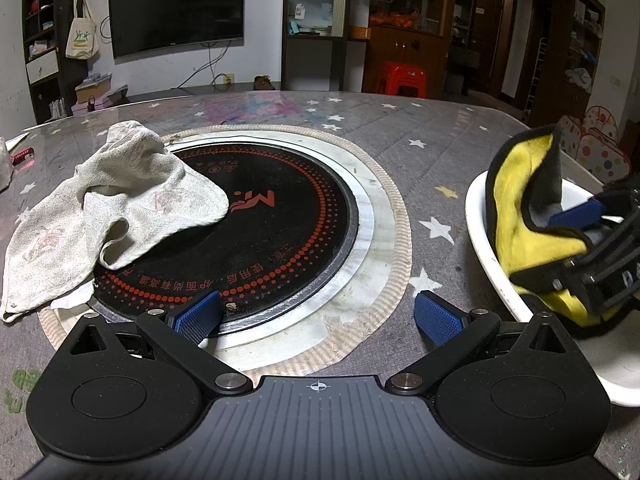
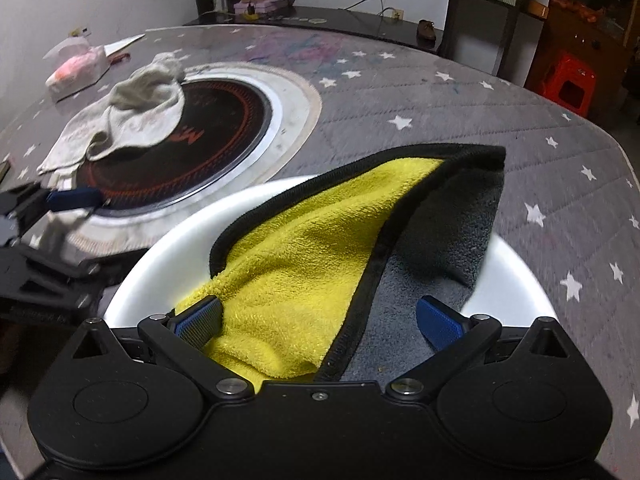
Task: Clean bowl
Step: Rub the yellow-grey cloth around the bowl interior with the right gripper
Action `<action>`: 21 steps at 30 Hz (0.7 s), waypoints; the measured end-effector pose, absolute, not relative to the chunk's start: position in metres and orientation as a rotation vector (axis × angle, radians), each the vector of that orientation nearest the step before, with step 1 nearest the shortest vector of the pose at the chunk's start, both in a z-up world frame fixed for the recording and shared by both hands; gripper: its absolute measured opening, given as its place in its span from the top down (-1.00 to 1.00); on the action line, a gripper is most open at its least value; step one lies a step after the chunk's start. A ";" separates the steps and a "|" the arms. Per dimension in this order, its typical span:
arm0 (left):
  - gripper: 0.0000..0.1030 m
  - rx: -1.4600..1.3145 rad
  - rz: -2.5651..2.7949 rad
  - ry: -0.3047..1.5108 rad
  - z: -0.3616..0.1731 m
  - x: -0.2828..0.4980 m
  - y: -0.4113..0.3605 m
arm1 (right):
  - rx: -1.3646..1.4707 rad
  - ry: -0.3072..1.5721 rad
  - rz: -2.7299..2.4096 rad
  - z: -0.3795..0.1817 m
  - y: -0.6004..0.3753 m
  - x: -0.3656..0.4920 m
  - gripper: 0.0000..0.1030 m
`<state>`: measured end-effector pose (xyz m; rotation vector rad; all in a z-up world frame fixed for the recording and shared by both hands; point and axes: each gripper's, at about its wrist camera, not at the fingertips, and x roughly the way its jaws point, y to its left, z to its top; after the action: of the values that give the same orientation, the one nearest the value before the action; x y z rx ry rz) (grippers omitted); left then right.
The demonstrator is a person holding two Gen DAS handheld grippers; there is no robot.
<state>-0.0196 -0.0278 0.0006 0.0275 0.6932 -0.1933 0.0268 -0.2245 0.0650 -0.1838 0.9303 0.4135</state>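
One white bowl (image 2: 132,276) sits on the star-patterned grey counter (image 1: 460,132), to the right of the single round induction cooktop (image 1: 280,232) set into its middle. Two cloths are in view: a yellow-and-grey microfibre cloth (image 2: 304,248) bunched inside the bowl and rising above its rim, and a worn off-white towel (image 1: 120,204) draped over the cooktop's left edge, partly on the black glass, partly on the counter.

Two grippers are present. The right gripper (image 2: 320,322) points down into the bowl, its jaws spread wide with the cloth lying between them — one blue pad (image 2: 200,322) touches the yellow side, the other stands over the grey side without pinching it. The left gripper (image 1: 318,316) hangs low over the near rim of the cooktop, level and aimed across the counter, jaws spread and empty, just left of the bowl.

At the far-left of the counter lies one soft tissue pack (image 2: 78,68).
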 end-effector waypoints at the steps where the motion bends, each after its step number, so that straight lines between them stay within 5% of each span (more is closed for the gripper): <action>1: -1.00 0.027 -0.193 0.693 0.001 -0.020 -0.028 | -0.190 0.929 0.417 0.065 -0.225 0.028 -1.00; 21: -1.00 0.026 -0.194 0.692 0.000 -0.019 -0.028 | -0.213 0.988 0.435 0.070 -0.247 -0.009 -1.00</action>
<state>-0.0193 -0.0275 0.0003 0.0257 0.6915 -0.1936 -0.0091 -0.2475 0.0696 -0.2131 0.9878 0.4350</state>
